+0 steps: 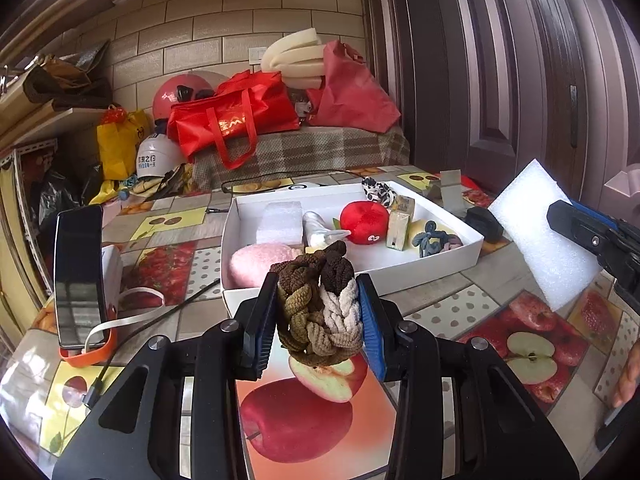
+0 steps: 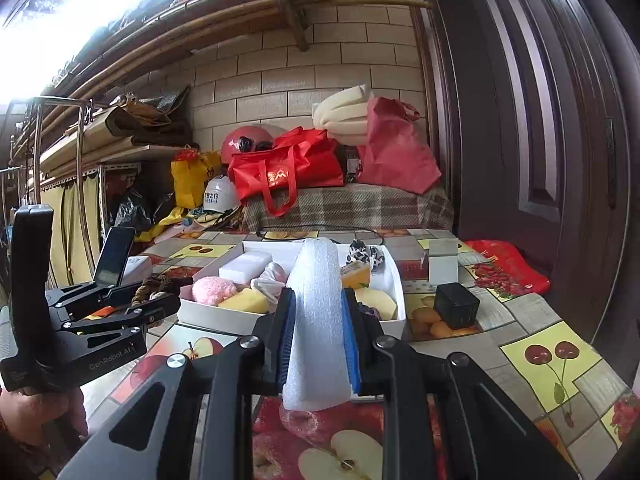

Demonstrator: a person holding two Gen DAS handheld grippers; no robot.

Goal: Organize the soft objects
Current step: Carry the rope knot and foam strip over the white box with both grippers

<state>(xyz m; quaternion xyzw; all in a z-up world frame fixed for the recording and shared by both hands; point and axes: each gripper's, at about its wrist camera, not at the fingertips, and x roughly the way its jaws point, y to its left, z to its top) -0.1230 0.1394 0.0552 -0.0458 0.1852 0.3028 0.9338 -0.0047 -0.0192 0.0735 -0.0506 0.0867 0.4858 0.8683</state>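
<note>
My left gripper [image 1: 318,300] is shut on a braided brown, olive and cream rope knot [image 1: 316,304], held above the table just in front of the white box [image 1: 440,258]. My right gripper [image 2: 318,320] is shut on a white foam sheet [image 2: 318,320], held upright before the same box [image 2: 394,324]; the sheet also shows in the left wrist view [image 1: 536,236]. The box holds a pink puff [image 1: 256,262], a white foam block [image 1: 280,222], a red plush tomato [image 1: 364,222], a grey knotted toy [image 1: 430,238] and several other soft items.
A phone [image 1: 80,276] stands on an orange stand at the table's left. A black box [image 2: 456,306] and a small white box [image 2: 442,264] sit right of the white box. Cables cross the fruit-print tablecloth. Red bags and helmets lie on a bench behind.
</note>
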